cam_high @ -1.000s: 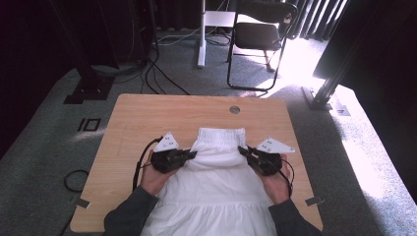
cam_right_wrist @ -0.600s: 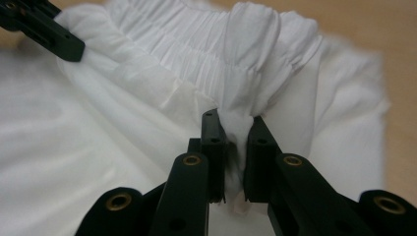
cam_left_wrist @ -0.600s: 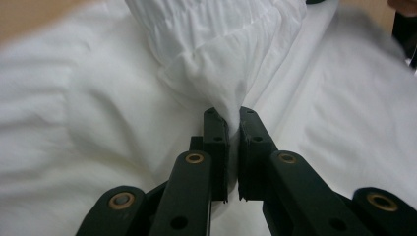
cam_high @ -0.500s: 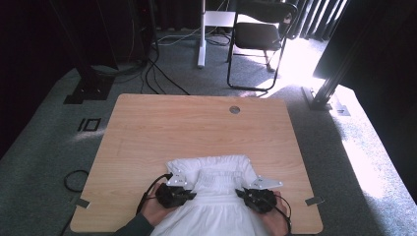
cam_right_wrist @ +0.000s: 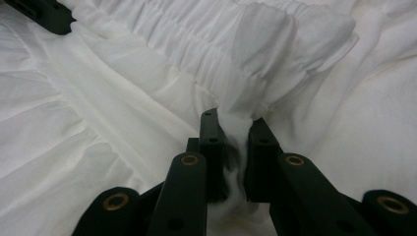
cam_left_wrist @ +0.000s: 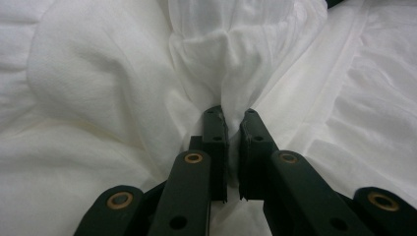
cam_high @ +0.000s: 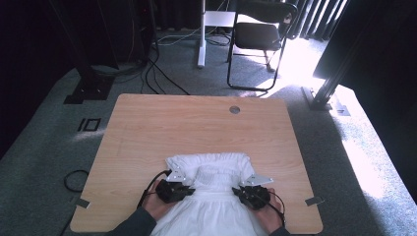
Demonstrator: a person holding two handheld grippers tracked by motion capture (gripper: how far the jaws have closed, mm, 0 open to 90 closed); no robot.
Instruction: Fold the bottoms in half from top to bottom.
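Observation:
A white ruffled garment [cam_high: 211, 182] lies at the near middle of the wooden table [cam_high: 196, 123] and hangs over the front edge. My left gripper [cam_high: 189, 189] holds its left side, jaws shut on a pinch of white cloth [cam_left_wrist: 216, 64]. On the garment's other side, my right gripper [cam_high: 236, 191] is shut on a bunched fold below the gathered band [cam_right_wrist: 236, 54]. In each gripper view the fabric fold is squeezed between the black jaws, for the left gripper [cam_left_wrist: 233, 115] and the right gripper [cam_right_wrist: 235, 123]. The left gripper's tip [cam_right_wrist: 46, 14] shows far off in the right gripper view.
A round grommet [cam_high: 234, 109] sits near the table's far edge. Beyond the table stand a black chair [cam_high: 260, 34], a white post [cam_high: 201, 29] and cables on grey carpet. A dark frame leg [cam_high: 334, 73] stands at the right.
Both grippers have pulled the garment toward the table's near edge; its top now lies lower on the table and more cloth hangs off the front.

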